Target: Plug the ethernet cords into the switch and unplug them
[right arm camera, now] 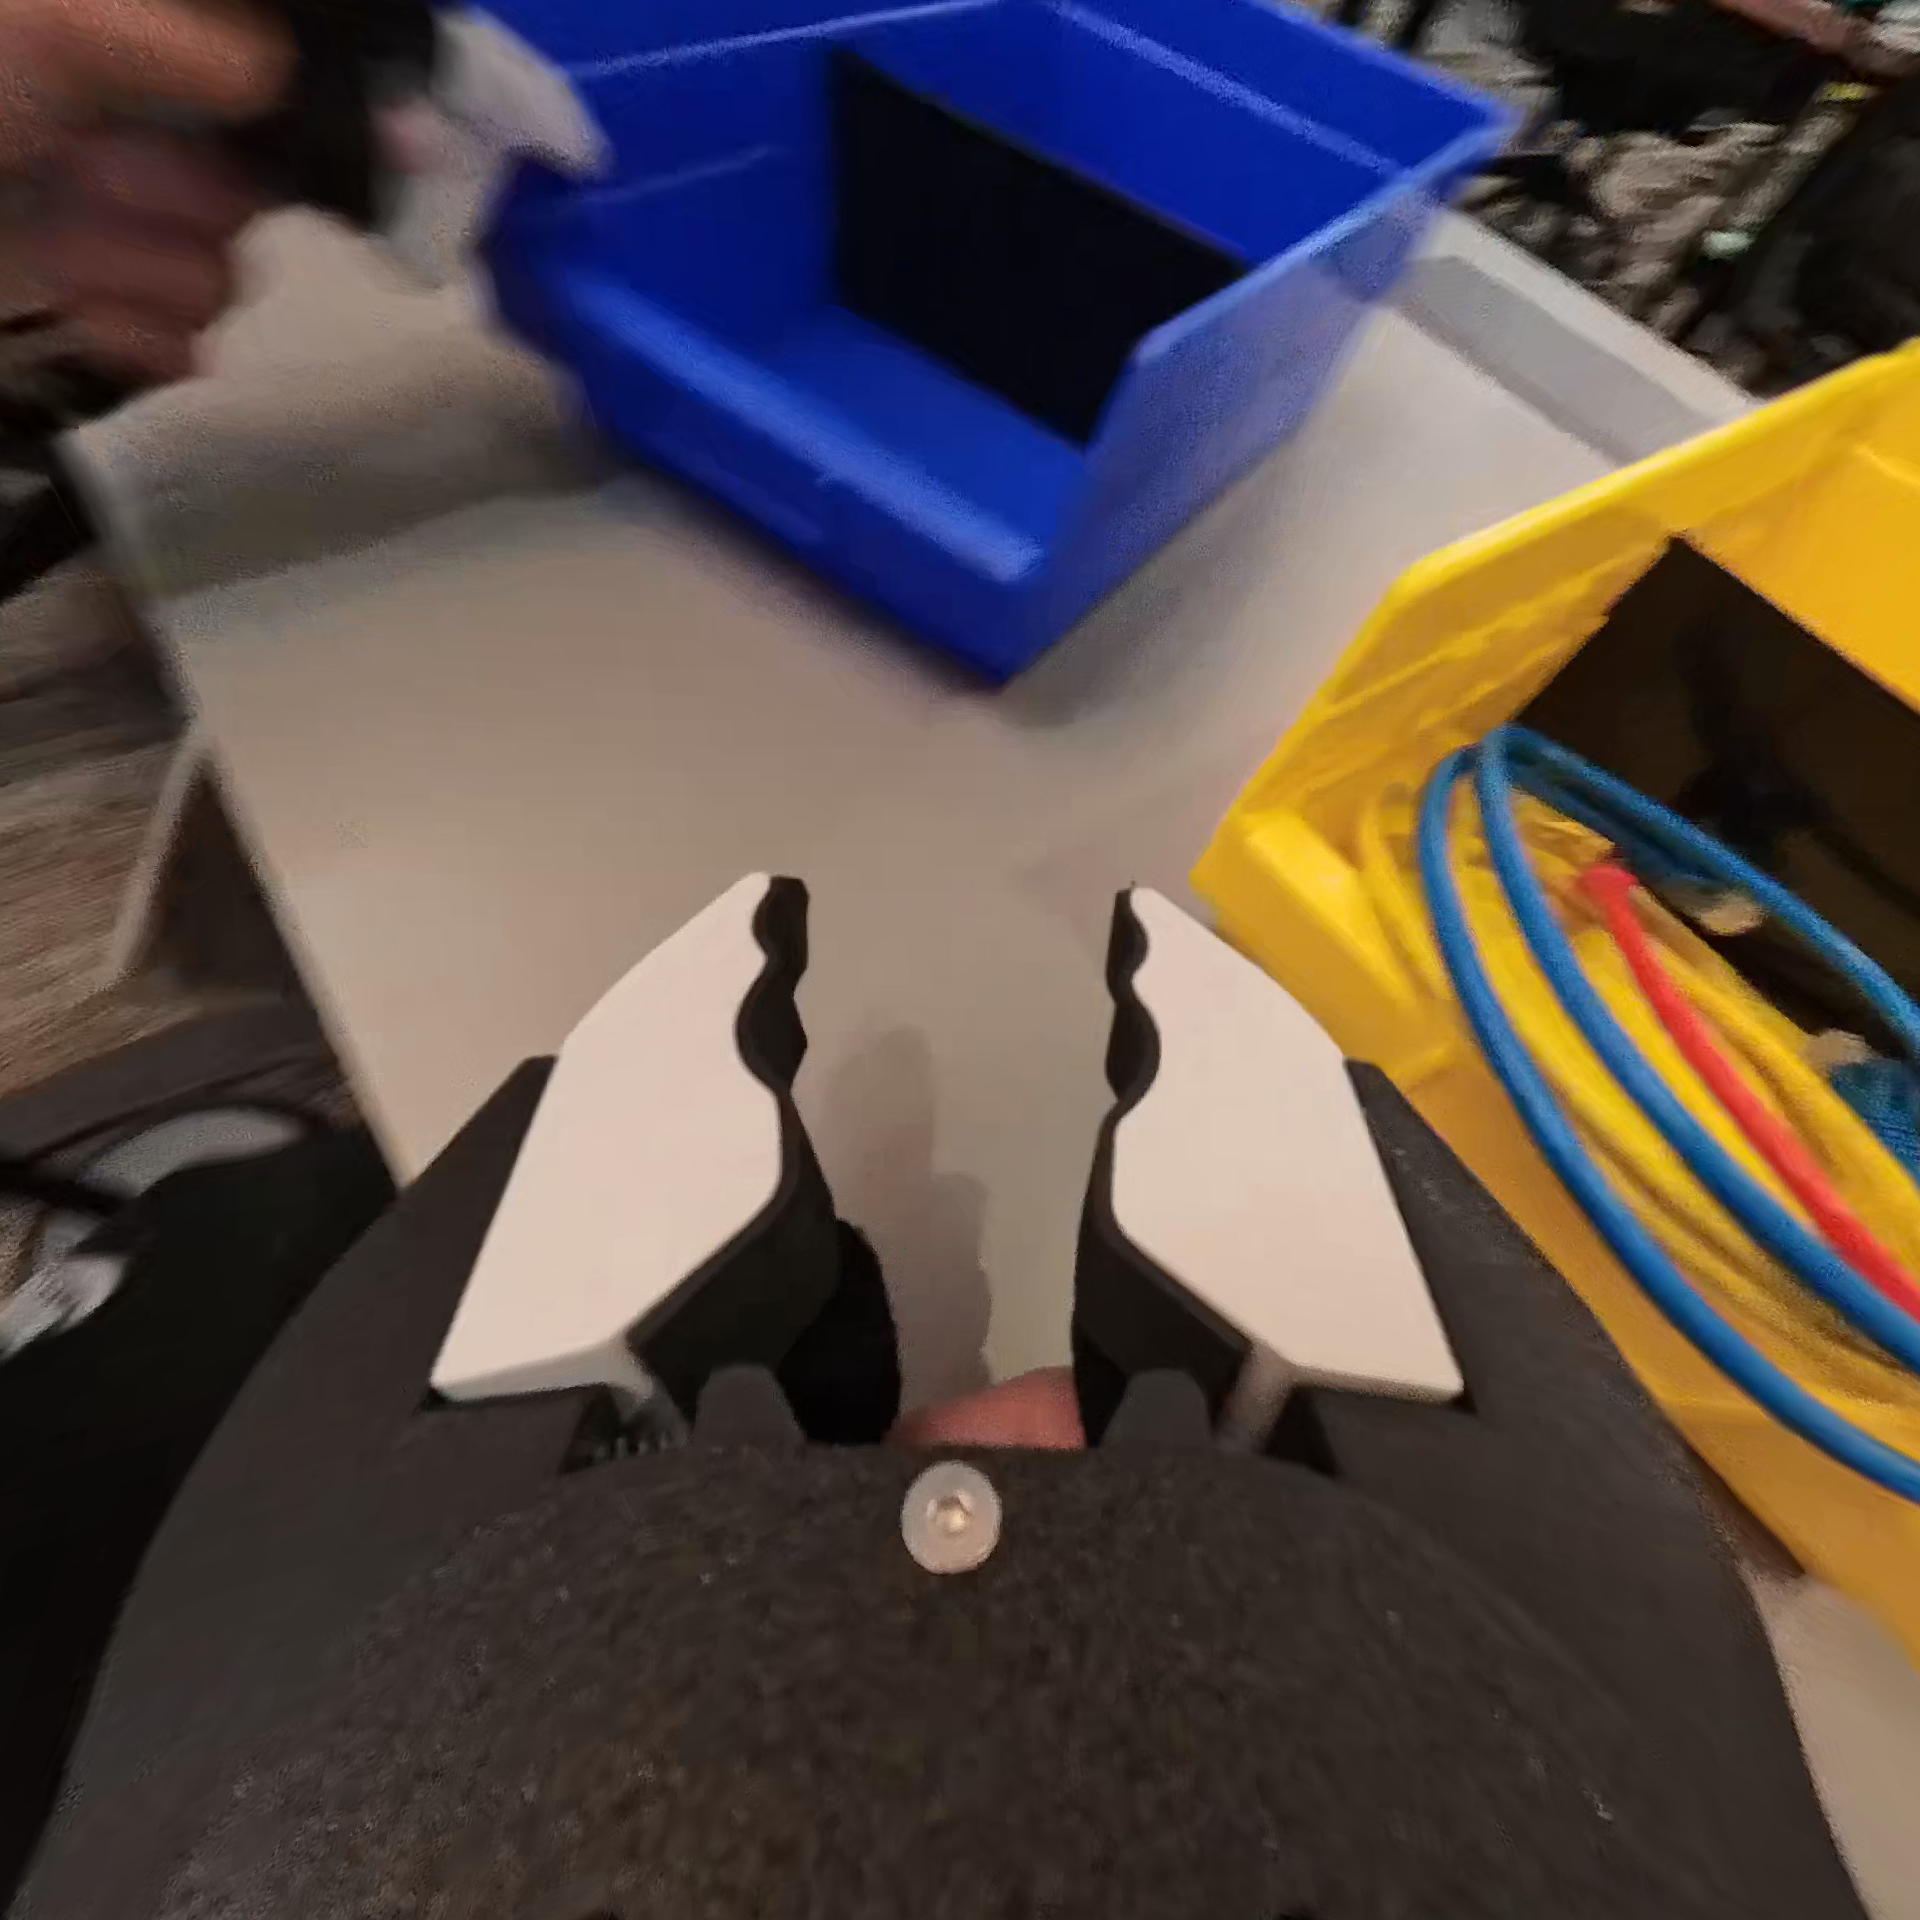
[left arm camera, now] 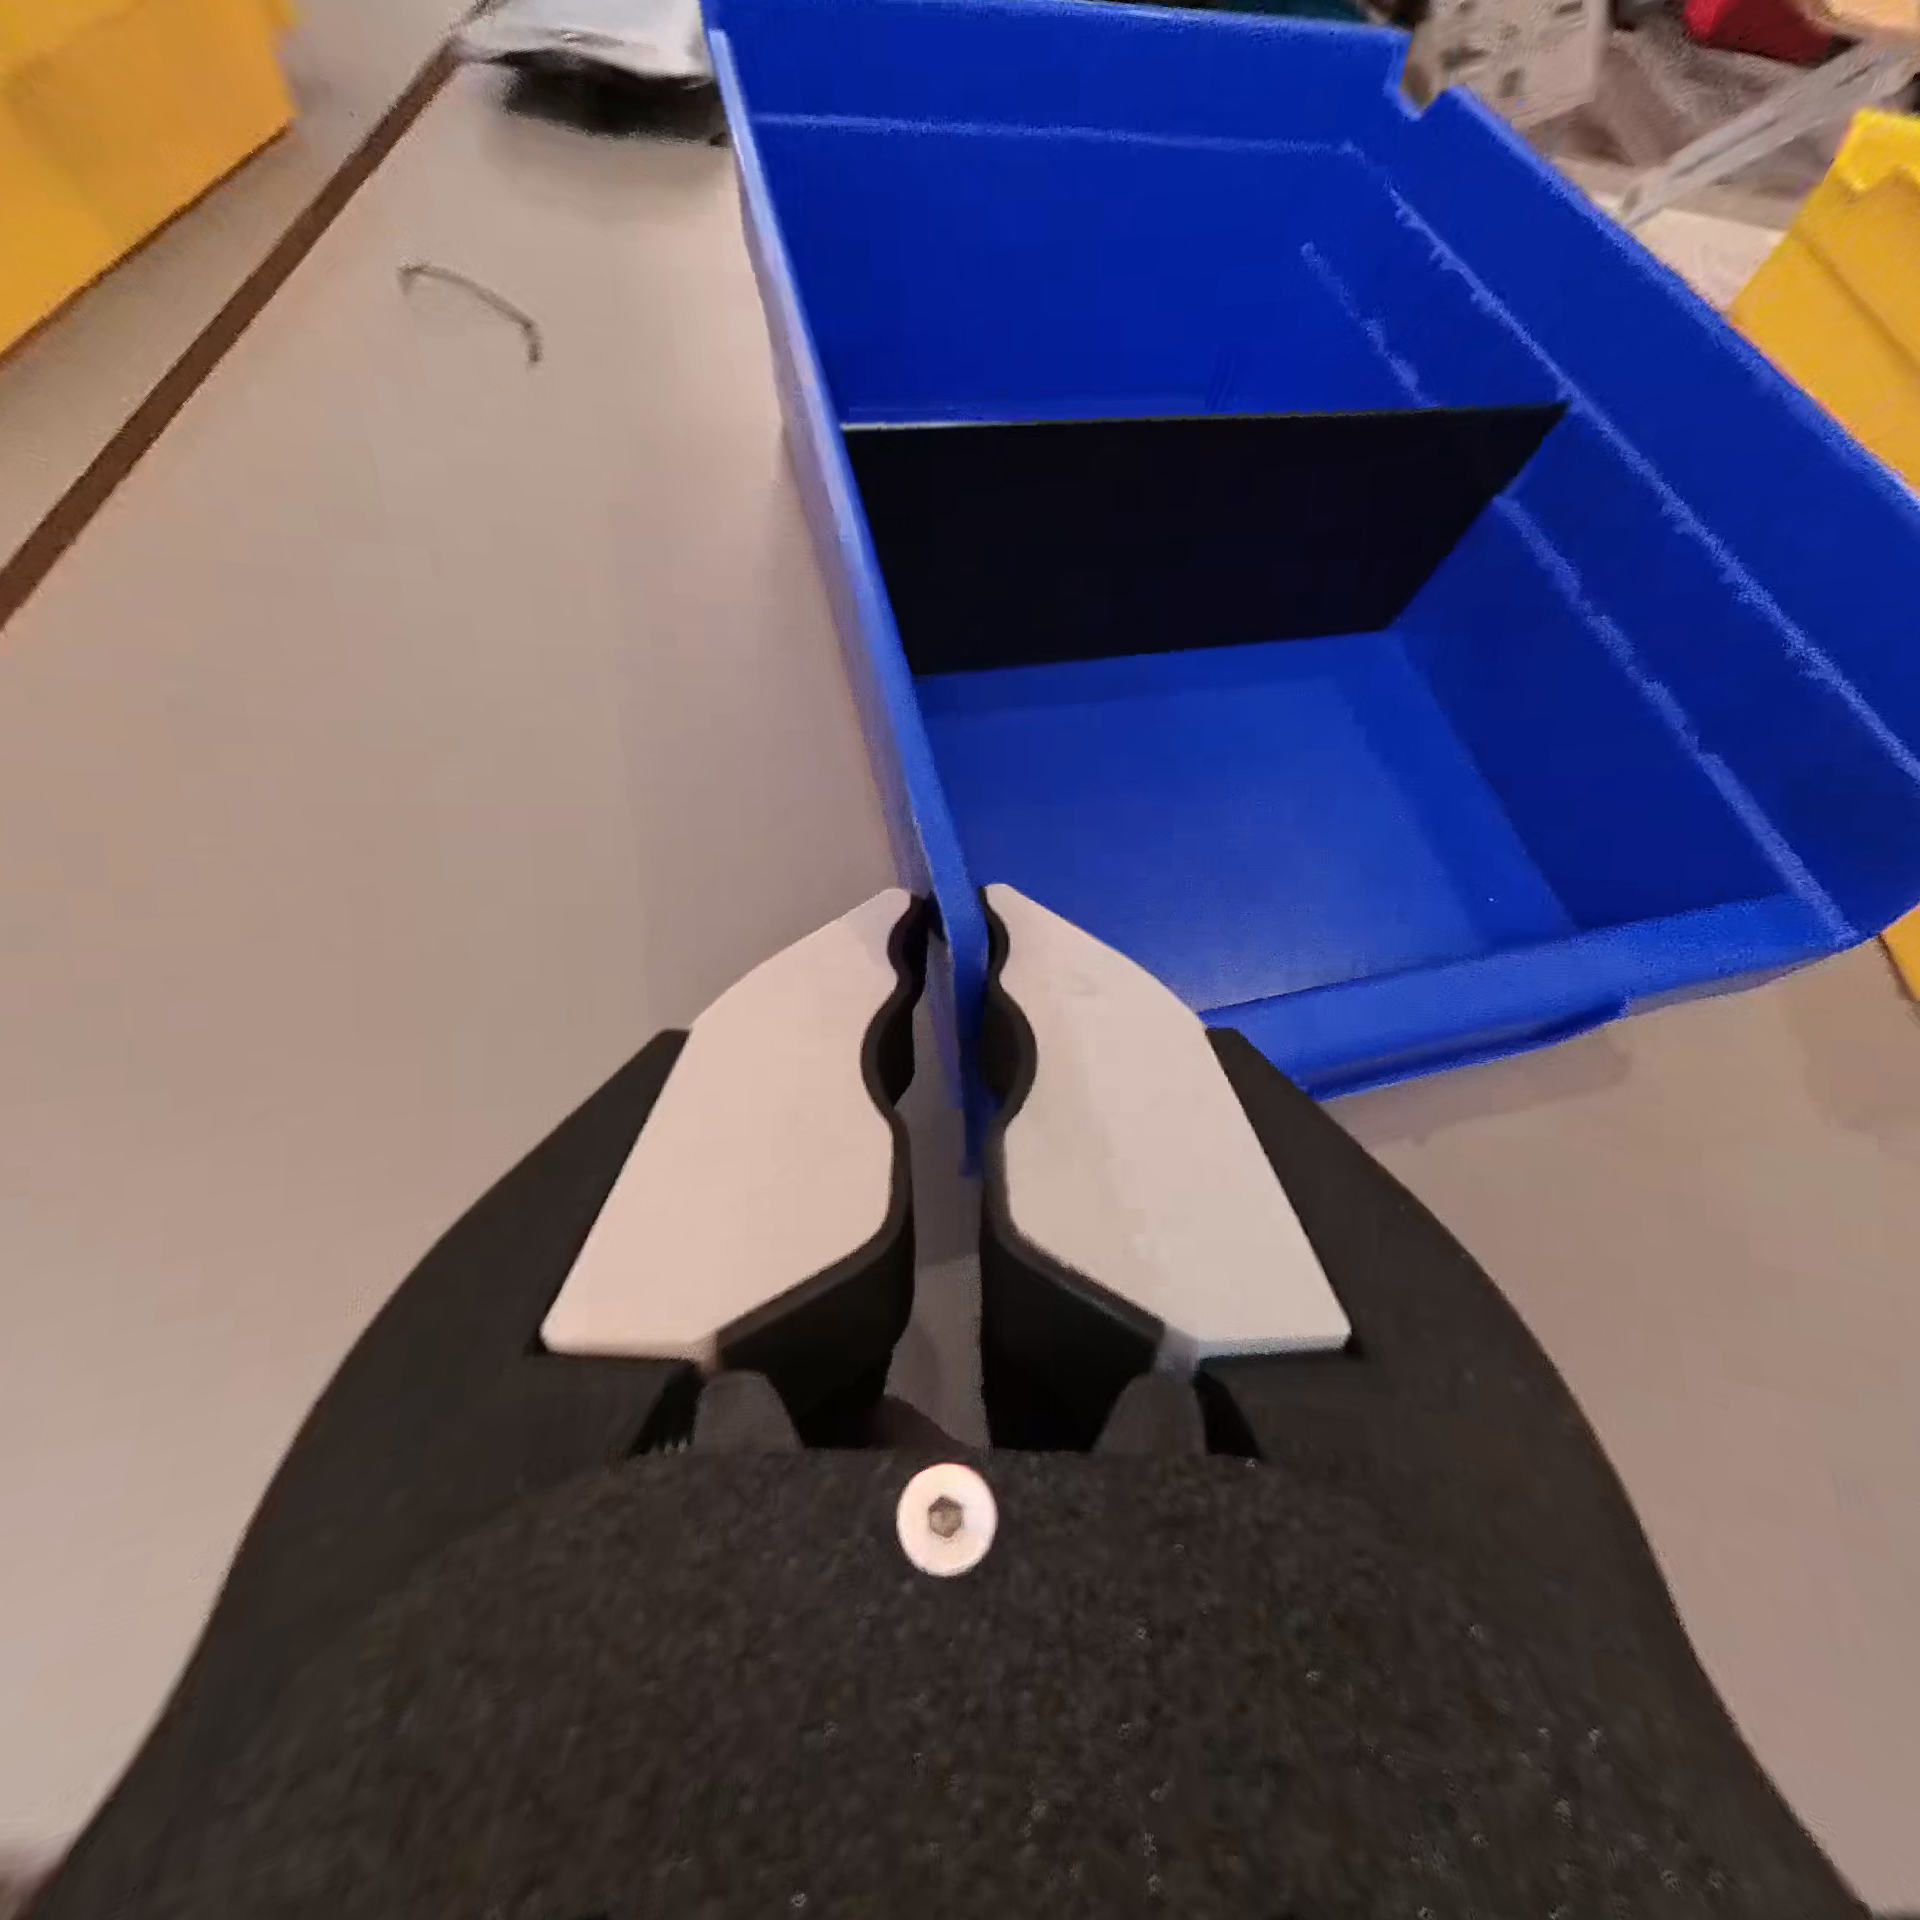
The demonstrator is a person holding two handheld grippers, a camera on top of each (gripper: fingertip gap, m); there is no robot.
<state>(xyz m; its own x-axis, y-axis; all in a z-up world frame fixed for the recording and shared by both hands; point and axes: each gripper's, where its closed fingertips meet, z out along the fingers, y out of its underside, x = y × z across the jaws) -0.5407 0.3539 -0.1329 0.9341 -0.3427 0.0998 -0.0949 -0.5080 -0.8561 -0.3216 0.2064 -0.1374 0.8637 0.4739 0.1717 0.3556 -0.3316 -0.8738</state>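
My left gripper (left arm camera: 954,914) is shut on the near left side wall of a blue plastic bin (left arm camera: 1247,790). The bin is empty and has a black divider (left arm camera: 1164,530) across its middle. The same blue bin (right arm camera: 935,343) shows blurred in the right wrist view, with the left gripper (right arm camera: 447,104) and a hand at its far left corner. My right gripper (right arm camera: 961,914) is open and empty above the grey table (right arm camera: 623,748). Coiled blue, yellow and red ethernet cords (right arm camera: 1621,1091) lie in a yellow bin (right arm camera: 1455,665) to its right. No switch is in view.
A yellow bin (left arm camera: 1839,301) stands right of the blue bin, and another yellow bin (left arm camera: 114,135) is at the far left. A thin bent wire (left arm camera: 478,301) lies on the table (left arm camera: 416,727). Clutter lies beyond the table's far edge. The left gripper's tips are roughly 25 centimetres from the right gripper's.
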